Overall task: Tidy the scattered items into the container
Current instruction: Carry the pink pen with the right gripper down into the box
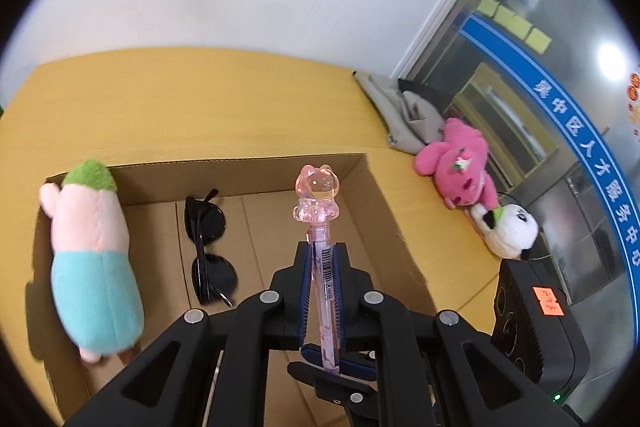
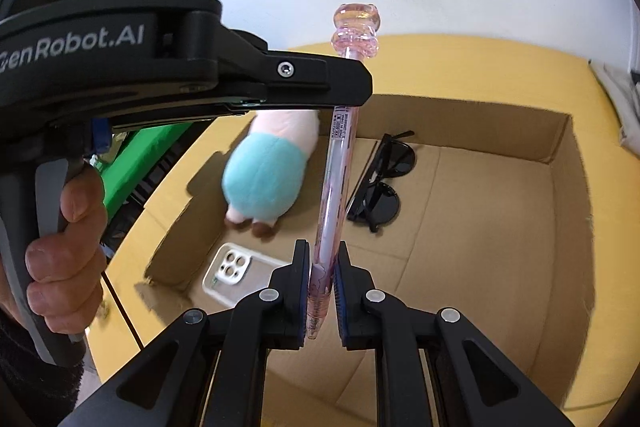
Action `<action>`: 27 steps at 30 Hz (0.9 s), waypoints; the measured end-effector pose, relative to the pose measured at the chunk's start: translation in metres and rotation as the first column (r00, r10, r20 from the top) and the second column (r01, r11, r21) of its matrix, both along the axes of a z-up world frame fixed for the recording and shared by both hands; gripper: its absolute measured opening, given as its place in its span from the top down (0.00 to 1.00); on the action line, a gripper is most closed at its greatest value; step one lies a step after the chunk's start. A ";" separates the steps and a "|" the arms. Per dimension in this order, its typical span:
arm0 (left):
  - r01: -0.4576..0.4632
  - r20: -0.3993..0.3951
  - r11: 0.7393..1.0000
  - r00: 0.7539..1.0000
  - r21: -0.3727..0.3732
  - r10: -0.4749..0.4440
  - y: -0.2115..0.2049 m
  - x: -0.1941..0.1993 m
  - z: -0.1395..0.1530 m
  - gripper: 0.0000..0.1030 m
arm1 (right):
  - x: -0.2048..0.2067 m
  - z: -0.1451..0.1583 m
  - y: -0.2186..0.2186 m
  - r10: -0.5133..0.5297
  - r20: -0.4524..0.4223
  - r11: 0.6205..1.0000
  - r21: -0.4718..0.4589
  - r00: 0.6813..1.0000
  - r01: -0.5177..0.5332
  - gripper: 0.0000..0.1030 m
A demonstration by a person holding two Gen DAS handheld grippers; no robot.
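A pink translucent pen (image 1: 326, 267) with a cat-shaped top is held over the open cardboard box (image 1: 380, 195). My left gripper (image 1: 322, 247) is shut on the pen's barrel. My right gripper (image 2: 322, 259) is shut on the pen's lower end (image 2: 320, 291), so both hold the same pen (image 2: 340, 155). The left gripper's body (image 2: 180, 75) crosses the right wrist view. In the box (image 2: 572, 163) lie a pink, green and teal plush (image 1: 94, 259), black sunglasses (image 1: 206, 247) and a phone case (image 2: 236, 273).
On the yellow table (image 1: 200, 107) to the right of the box lie a pink plush (image 1: 460, 163), a panda plush (image 1: 508, 227) and a grey pouch (image 1: 404, 111). A white wall stands behind; a glass partition is at the right.
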State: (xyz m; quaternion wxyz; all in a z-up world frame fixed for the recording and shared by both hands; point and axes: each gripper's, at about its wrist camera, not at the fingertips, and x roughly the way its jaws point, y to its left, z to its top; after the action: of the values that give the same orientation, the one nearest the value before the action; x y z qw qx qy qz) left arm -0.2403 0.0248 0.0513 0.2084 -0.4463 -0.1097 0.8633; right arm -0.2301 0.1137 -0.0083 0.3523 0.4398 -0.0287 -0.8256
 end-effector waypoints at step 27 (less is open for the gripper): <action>-0.010 0.322 0.999 0.947 -0.035 0.021 -0.001 -0.123 -0.140 0.90 | -0.116 -0.113 -0.012 -0.063 0.298 0.997 0.050 0.953 0.051 0.83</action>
State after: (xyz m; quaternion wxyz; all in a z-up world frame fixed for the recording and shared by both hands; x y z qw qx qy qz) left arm -0.3629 0.0240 -0.0888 0.1735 -0.5837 -0.1316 0.7822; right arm -0.3463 0.1017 -0.1216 0.3107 0.5658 -0.0772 -0.7599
